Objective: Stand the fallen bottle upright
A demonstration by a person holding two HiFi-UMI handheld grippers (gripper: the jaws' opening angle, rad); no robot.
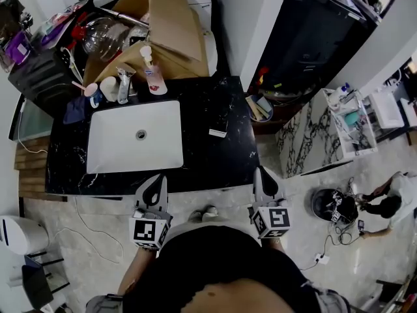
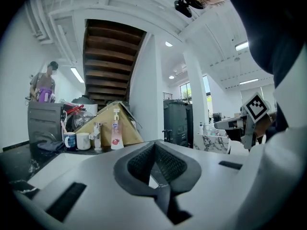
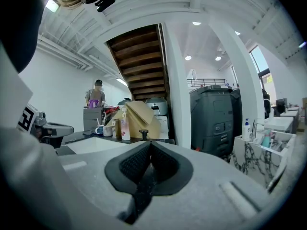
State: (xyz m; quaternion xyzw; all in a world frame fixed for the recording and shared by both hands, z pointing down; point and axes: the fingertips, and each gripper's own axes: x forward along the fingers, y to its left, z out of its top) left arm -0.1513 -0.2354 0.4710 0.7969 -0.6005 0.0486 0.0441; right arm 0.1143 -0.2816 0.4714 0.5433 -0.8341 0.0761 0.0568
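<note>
Both pairs of jaws are pressed together with nothing between them. My left gripper and my right gripper hang at the near edge of the counter, well short of anything on it. Ahead of my left jaws, past the sink and just beside the faucet, the pump bottle stands upright on its base. I see no bottle lying down, so I judge the job finished, with nothing left to set right.
</note>
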